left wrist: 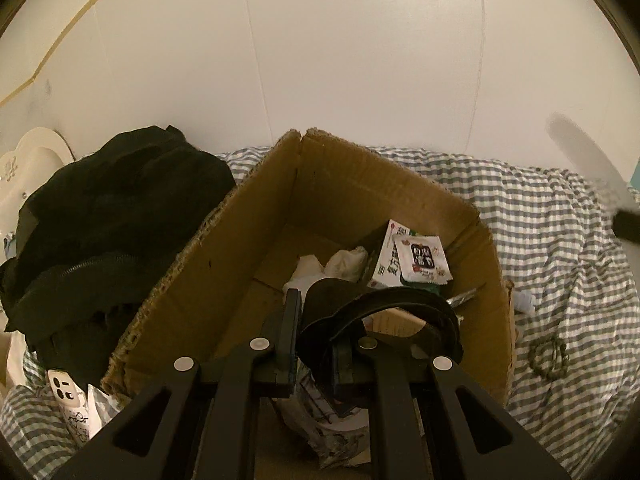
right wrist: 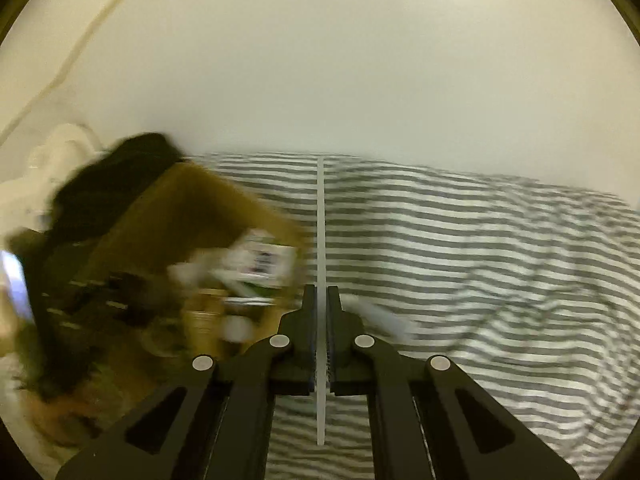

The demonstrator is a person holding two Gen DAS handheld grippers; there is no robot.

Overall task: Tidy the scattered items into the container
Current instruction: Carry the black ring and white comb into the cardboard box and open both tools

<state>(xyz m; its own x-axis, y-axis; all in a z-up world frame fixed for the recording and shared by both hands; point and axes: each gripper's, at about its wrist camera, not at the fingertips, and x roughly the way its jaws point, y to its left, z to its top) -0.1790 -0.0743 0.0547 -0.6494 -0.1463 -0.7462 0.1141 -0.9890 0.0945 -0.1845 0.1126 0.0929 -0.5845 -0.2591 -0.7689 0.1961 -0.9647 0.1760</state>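
Right gripper [right wrist: 321,308] pinches a thin white strip [right wrist: 321,240] edge-on, its long axis pointing straight ahead over the bedding [right wrist: 480,260]. Left gripper [left wrist: 316,312] clamps a black strap [left wrist: 384,300] above the box [left wrist: 248,216].

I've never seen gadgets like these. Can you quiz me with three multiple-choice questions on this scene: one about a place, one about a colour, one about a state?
1. Where is the black fabric heap relative to the brown cardboard box?
A inside it
B left of it
C behind it

2. What colours is the checked bedsheet?
A red and white
B blue-grey and white
C plain green

3. How do the right gripper's jaws stand?
A wide open
B closed on a thin white strip
C out of sight

Answers:
1. B, it lies outside the left wall.
2. B, the checks show it.
3. B, the strip sits pinched between them.
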